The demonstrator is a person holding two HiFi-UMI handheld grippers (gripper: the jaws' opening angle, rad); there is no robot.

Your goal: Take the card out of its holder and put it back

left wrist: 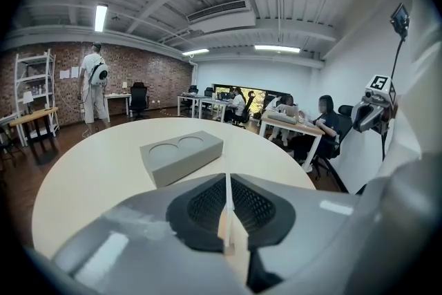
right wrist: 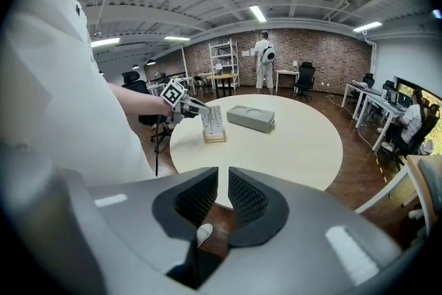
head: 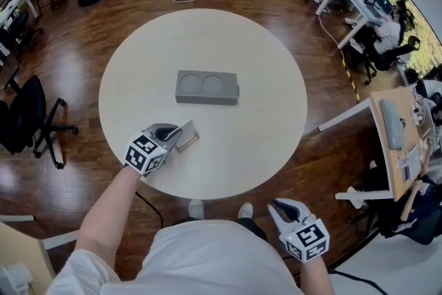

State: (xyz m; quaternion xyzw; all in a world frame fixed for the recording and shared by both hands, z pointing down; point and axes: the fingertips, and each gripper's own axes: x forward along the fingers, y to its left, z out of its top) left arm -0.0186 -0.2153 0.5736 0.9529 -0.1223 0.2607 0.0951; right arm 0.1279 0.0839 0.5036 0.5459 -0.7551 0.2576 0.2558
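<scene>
Landmark: grey block [head: 207, 88], mid round table [head: 269, 128]; two shallow round recesses in its top face.
Card: white card [right wrist: 213, 119] stands upright in a wooden holder [right wrist: 214, 139], near the block on the person's side, toward the left.
Holder contents: the card, its lower edge down in the wood.
Left gripper: the left gripper [left wrist: 226, 198] has its jaws fully closed, pads pinching the card's edge, near the block.
Right gripper: the right gripper [right wrist: 222, 190] is well apart from the block, beyond the table rim by the person's body. Its jaws are a narrow slit apart and grip nothing; a shoe tip [right wrist: 204, 233] and floor show below the gap.
Left gripper view only: the card edge-on, a thin white line between the pads, with the block behind it.
Right gripper view only: the card's flat face, with print too small to read; the holder's base sits on the table.
Head view only: both grippers at once; the card is foreshortened and hard to separate from the holder.
</scene>
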